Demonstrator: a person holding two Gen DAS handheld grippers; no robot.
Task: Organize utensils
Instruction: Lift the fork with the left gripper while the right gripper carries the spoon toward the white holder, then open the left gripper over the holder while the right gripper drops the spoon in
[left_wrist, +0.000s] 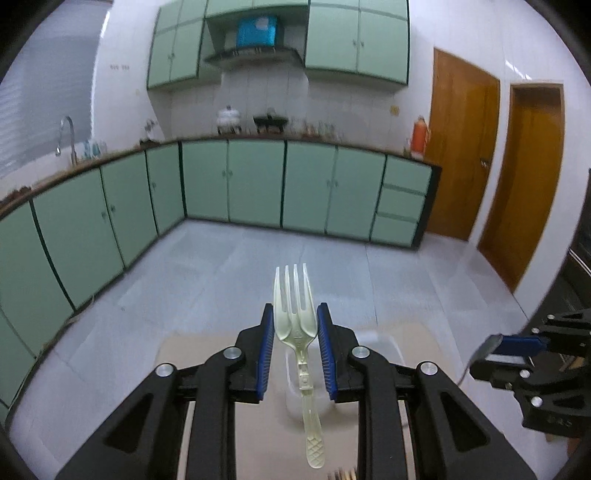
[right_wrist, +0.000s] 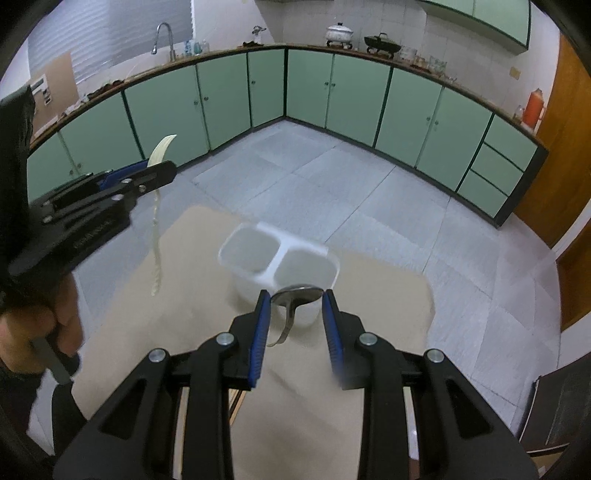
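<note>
My left gripper (left_wrist: 295, 317) is shut on a pale yellow plastic fork (left_wrist: 297, 325), tines pointing away, handle hanging down over the beige table (left_wrist: 258, 424). It also shows in the right wrist view (right_wrist: 155, 166) at the left, with the fork (right_wrist: 157, 236) dangling from it. My right gripper (right_wrist: 297, 299) is shut on a metal spoon (right_wrist: 297, 295) by its bowl, held just above the near side of a white two-compartment holder (right_wrist: 275, 258). The right gripper also shows in the left wrist view (left_wrist: 517, 350) at the right, with the spoon (left_wrist: 487, 347) in it.
The beige table (right_wrist: 184, 295) stands in a kitchen with green cabinets (left_wrist: 255, 181) along the walls. The grey tiled floor (right_wrist: 332, 184) lies beyond the table's far edge. Wooden doors (left_wrist: 461, 147) are at the right.
</note>
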